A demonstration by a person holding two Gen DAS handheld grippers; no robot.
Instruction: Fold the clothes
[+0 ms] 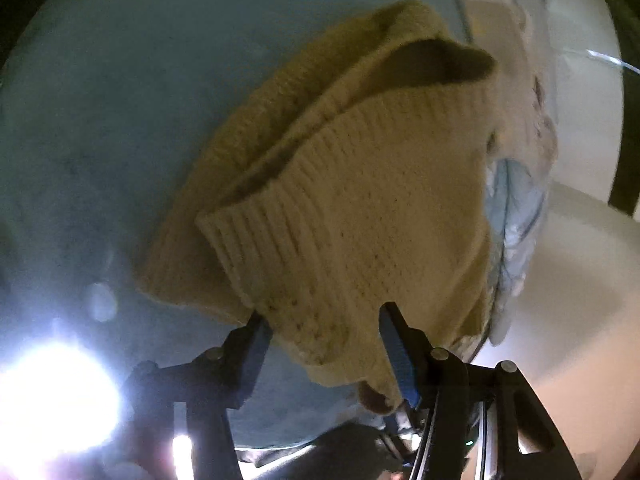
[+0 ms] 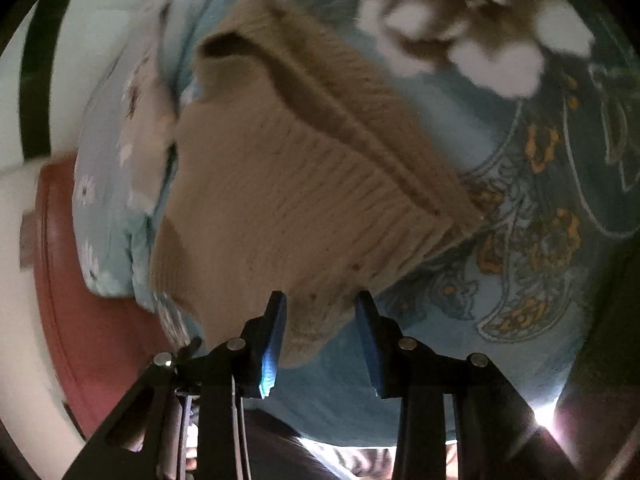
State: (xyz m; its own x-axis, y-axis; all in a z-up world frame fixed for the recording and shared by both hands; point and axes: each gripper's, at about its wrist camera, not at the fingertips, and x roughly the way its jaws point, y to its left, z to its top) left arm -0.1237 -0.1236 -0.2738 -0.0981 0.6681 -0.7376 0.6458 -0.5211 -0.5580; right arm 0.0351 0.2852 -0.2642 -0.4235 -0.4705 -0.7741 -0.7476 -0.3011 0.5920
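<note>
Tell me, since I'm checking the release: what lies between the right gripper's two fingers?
In the right wrist view, the near edge of the folded knit sweater lies between the fingers of the right gripper, on the blue patterned bedspread; the pads don't press it.

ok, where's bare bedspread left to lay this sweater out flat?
Left wrist view: the plain blue bedspread left of the sweater is bare. Right wrist view: the patterned stretch right of the sweater is bare too, up to the white-flower print. Crowded: the floral pillow at the bed's edge, touching the sweater.
</note>
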